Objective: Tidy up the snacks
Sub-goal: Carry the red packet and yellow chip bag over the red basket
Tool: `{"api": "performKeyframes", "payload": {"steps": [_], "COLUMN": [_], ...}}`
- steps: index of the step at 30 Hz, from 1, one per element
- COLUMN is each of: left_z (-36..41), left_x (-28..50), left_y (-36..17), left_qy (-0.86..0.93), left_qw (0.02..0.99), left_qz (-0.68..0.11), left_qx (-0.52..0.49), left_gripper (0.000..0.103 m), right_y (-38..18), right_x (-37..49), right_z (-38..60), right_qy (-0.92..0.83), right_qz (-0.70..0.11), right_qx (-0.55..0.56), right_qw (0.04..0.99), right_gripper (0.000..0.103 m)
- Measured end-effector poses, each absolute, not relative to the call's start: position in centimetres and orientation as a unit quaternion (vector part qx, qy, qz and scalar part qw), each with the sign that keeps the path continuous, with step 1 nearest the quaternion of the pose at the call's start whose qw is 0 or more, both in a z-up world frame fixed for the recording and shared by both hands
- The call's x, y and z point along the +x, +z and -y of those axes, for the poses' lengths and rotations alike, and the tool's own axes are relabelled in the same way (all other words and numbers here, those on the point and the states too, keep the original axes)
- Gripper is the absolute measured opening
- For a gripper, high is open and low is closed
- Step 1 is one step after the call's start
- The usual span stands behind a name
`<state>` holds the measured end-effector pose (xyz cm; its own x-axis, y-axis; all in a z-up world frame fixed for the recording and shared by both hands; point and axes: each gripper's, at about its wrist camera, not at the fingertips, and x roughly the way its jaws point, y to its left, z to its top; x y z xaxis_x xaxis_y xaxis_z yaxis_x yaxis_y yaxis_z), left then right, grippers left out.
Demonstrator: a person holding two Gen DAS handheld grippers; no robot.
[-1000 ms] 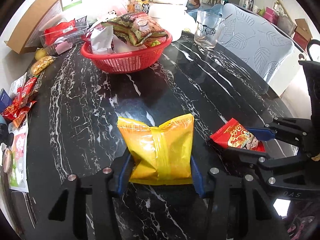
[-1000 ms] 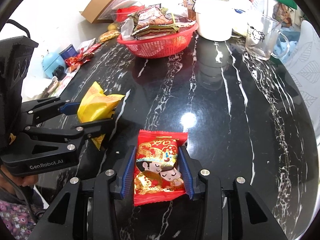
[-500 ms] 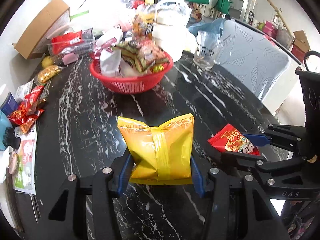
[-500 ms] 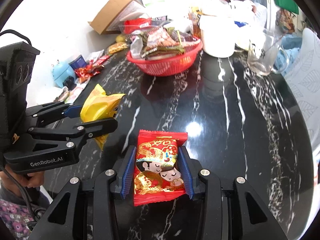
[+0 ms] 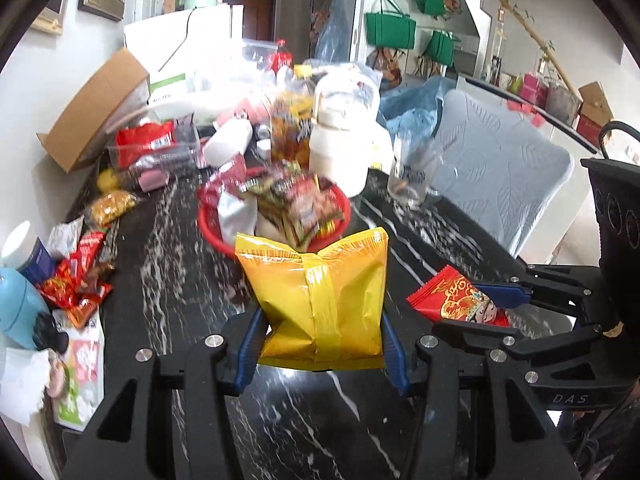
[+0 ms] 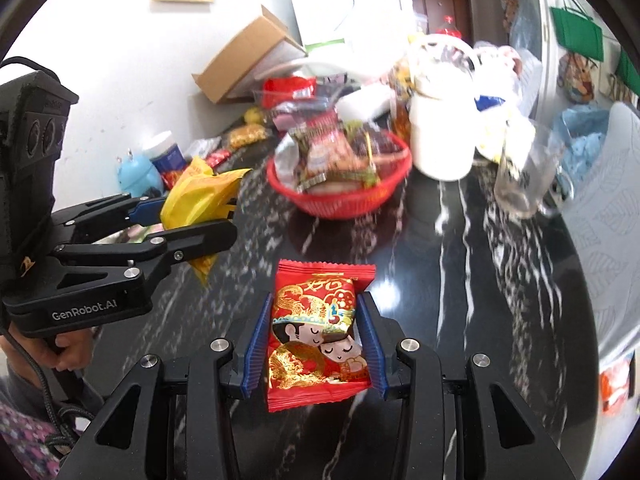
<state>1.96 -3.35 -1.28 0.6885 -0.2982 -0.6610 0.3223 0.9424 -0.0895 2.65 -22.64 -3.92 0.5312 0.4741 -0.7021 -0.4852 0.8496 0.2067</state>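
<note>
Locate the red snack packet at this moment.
The red snack packet is clamped in the right gripper, above the black marble table, in front of the red basket.

Basket point(image 5: 276, 236) on bench point(image 5: 172, 280), snack packs piled in it. Jug point(image 5: 340, 160) behind basket, glass mug point(image 5: 412, 180) right of jug. Cardboard box point(image 5: 96, 108) far left. Loose packets point(image 5: 76, 280) along bench's left edge. Chair point(image 5: 500, 184) at right.

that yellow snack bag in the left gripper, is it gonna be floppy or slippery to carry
The yellow snack bag looks puffed and holds its shape upright between the left gripper fingers, so it is probably light and air-filled rather than floppy. Its glossy film could be slippery. A hard squeeze might crush what is inside.
</note>
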Motion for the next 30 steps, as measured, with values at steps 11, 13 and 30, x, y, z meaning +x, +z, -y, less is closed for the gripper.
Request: {"api": "performKeyframes", "payload": {"steps": [11,13,30], "left_z": [2.0,1.9,2.1], "left_x": [4.7,5.5,14.5], "left_y": [2.2,2.8,4.0], "left_qy": [-0.160,-0.160,-0.160], "left_qw": [0.936,0.939,0.946], "left_qz": [-0.312,-0.304,-0.281], "left_qx": [0.002,-0.001,-0.011], "left_gripper": [0.051,0.051,0.051], "right_y": [0.3,0.8,3.2], "right_x": [5.7,6.3,14.0], "right_z": [21.4,21.3,21.0], "right_qy": [0.299,0.301,0.286], "right_qz": [-0.352,-0.346,-0.322], "right_qx": [-0.019,-0.022,-0.018], "right_qw": [0.887,0.888,0.903], "right_gripper": [0.042,0.042,0.042]}}
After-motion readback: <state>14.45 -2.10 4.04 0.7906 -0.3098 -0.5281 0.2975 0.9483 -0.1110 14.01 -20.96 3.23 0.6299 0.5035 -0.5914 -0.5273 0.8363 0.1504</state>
